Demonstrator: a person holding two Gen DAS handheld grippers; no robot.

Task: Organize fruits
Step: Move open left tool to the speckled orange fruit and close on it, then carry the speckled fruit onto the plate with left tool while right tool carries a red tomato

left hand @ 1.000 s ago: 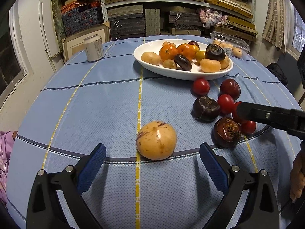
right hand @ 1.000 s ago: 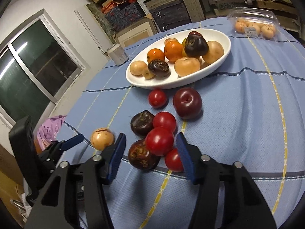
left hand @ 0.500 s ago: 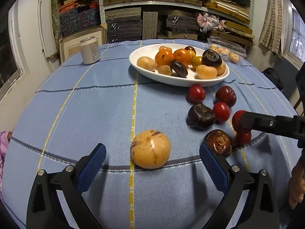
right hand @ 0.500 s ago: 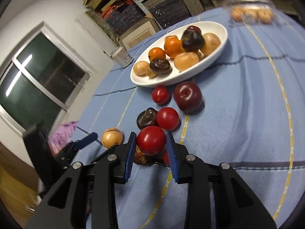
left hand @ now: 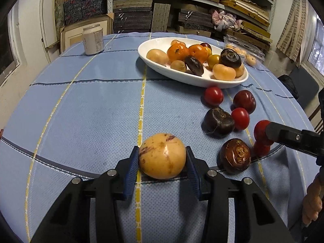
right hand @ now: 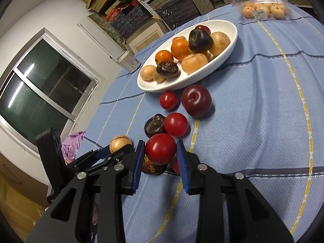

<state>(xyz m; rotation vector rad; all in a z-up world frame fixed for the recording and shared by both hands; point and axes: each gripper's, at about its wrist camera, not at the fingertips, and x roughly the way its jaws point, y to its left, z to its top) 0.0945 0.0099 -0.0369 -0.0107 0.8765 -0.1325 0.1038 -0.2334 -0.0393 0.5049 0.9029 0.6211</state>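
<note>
Fruits lie loose on the desk (left hand: 85,105) before a white dish (left hand: 162,68) already holding more. My left gripper (left hand: 162,162) is closing on a tan fruit (left hand: 162,159), pads touching its sides. My right gripper (right hand: 160,154) clamps a red tomato (right hand: 160,148).

Glossy white dish (left hand: 194,81), woven blue tablecloth (left hand: 91,109), shiny tomato (right hand: 160,148)
</note>
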